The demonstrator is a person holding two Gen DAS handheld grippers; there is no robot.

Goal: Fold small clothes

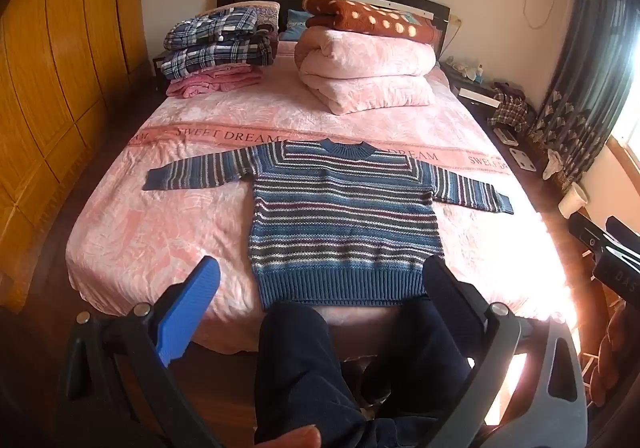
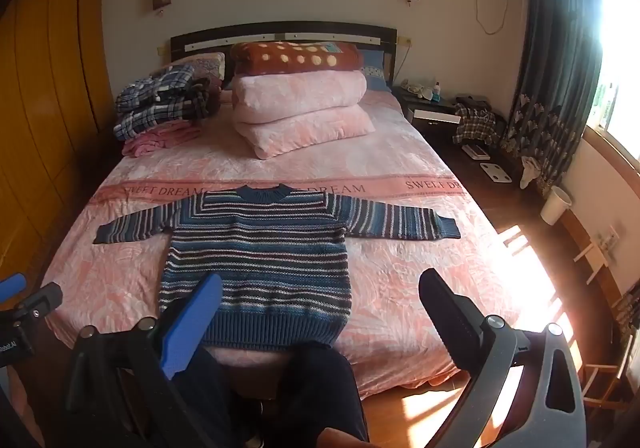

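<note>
Sweater point(image 1: 344, 216): flat on the bed point(image 1: 160, 232), collar far, hem at the near edge, sleeves spread sideways.
Long axis: sleeve to sleeve, across both claws.
Left claw point(image 1: 320, 280): wide, empty, facing the hem.
Right claw point(image 2: 320, 292): wide, empty, nearer the right sleeve.

Beyond the tongs, a folded pink quilt point(image 1: 364, 76) lay under a dotted brown blanket point(image 1: 372, 18). Plaid clothes point(image 1: 218, 42) were stacked far left.
</note>
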